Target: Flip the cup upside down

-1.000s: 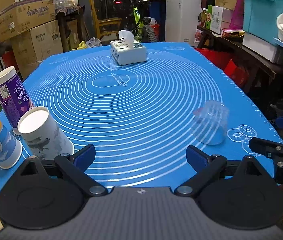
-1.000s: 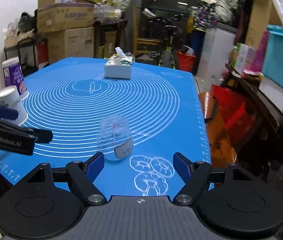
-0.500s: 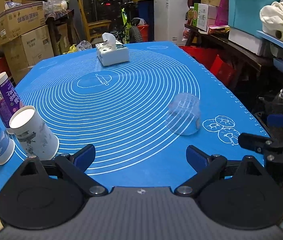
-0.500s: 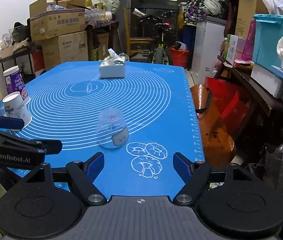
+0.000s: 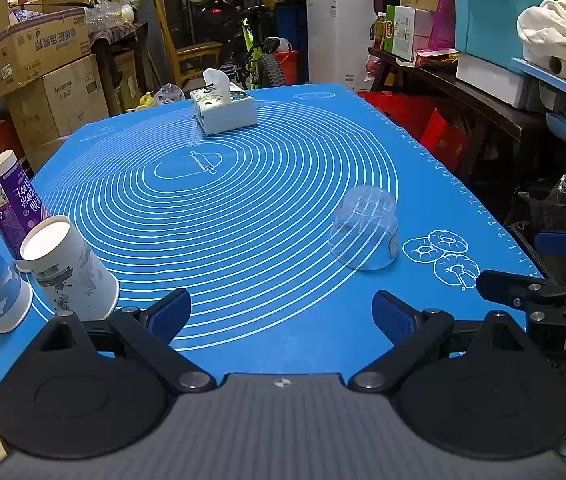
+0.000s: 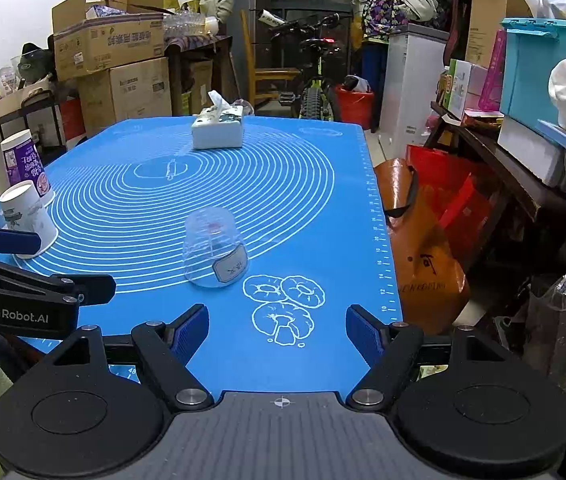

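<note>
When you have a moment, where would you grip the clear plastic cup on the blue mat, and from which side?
Probably across the mid-body of the clear plastic cup, coming in level from the near side with the right gripper, whose open jaws already face it. The cup stands mouth-down, its wider rim on the blue mat, with nothing close beside it.

The place looks like a cluttered home storage room or garage. Stacked cardboard boxes [image 6: 109, 46] fill the upper left of the frame, a bicycle [image 6: 315, 76] and a wooden chair [image 6: 267, 74] stand at top centre beside a white freezer chest [image 6: 413, 80], and a teal plastic bin [image 6: 539, 68] sits on crowded shelves at the right. A blue silicone baking mat [image 6: 219, 184] covers the table in the middle.
</note>
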Demonstrator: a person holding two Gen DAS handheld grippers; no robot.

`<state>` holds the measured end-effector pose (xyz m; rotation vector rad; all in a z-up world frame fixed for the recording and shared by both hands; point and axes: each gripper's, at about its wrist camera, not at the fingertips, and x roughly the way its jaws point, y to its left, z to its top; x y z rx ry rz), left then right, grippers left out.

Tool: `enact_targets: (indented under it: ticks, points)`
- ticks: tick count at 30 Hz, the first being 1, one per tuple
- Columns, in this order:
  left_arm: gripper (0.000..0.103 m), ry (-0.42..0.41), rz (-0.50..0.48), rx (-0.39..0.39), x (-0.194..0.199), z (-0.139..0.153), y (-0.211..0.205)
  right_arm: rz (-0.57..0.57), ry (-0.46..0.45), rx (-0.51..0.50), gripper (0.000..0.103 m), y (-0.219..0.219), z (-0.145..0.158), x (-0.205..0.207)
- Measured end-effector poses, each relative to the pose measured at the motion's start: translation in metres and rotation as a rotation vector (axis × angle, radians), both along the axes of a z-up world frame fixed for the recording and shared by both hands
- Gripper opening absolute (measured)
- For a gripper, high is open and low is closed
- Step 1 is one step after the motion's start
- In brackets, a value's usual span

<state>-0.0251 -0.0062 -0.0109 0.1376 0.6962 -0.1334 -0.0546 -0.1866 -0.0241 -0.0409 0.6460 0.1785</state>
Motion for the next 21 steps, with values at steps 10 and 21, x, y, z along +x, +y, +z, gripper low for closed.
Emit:
enact_targets:
  ticks: [10,21]
  points:
    - [0.097,0.008,-0.012,0.010,-0.0006,-0.0032,-0.0014,-0.006,-0.008,-0.003,0.079,0.0004,0.0007,-0.0004]
    - [0.097,0.006,-0.009,0.017,0.0004,-0.0040,-0.0019,-0.003,-0.011,-0.007,0.079,0.0011,0.0016,-0.0010]
